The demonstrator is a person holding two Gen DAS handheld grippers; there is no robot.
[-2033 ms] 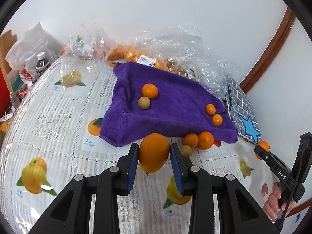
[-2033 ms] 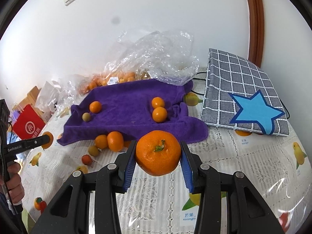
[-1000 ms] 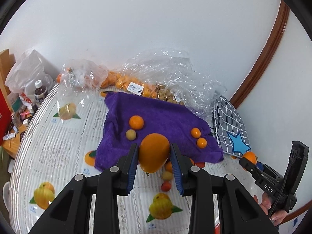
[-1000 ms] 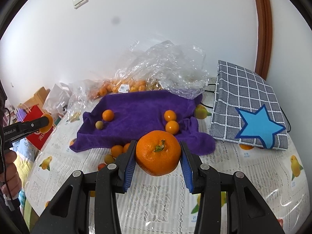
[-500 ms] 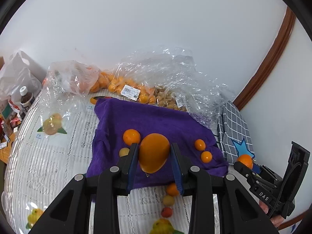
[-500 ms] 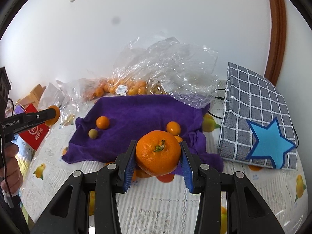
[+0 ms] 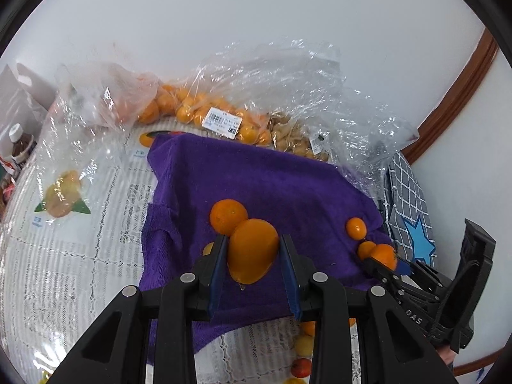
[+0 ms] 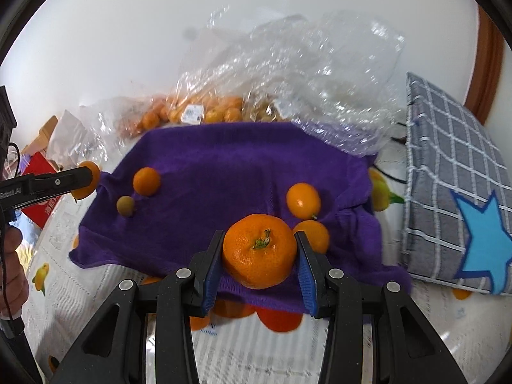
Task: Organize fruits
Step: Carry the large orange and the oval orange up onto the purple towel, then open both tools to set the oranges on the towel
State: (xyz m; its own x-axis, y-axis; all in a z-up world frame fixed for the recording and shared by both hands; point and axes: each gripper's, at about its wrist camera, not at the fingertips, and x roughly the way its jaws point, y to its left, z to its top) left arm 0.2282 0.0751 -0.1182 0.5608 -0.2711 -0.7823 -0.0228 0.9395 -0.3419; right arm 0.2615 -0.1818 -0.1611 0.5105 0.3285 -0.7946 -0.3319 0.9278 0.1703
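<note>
Above the purple towel [image 7: 281, 188] on the table [image 7: 73, 256], both tongs carry fruit: the left tongs [image 7: 252, 270] are clenched on a smooth oval orange fruit [image 7: 252, 249], probably a small mango or similar, and the right tongs [image 8: 259, 260] are clenched on a mandarin [image 8: 259, 251], stem up, pads on its sides. Both look light, firm yet bruisable; the oval one is glossy and may slip, so a hold across the widest middle suits. Each fruit sits squarely between its pads, hanging over loose oranges [image 8: 146, 180] lying on the towel.
</note>
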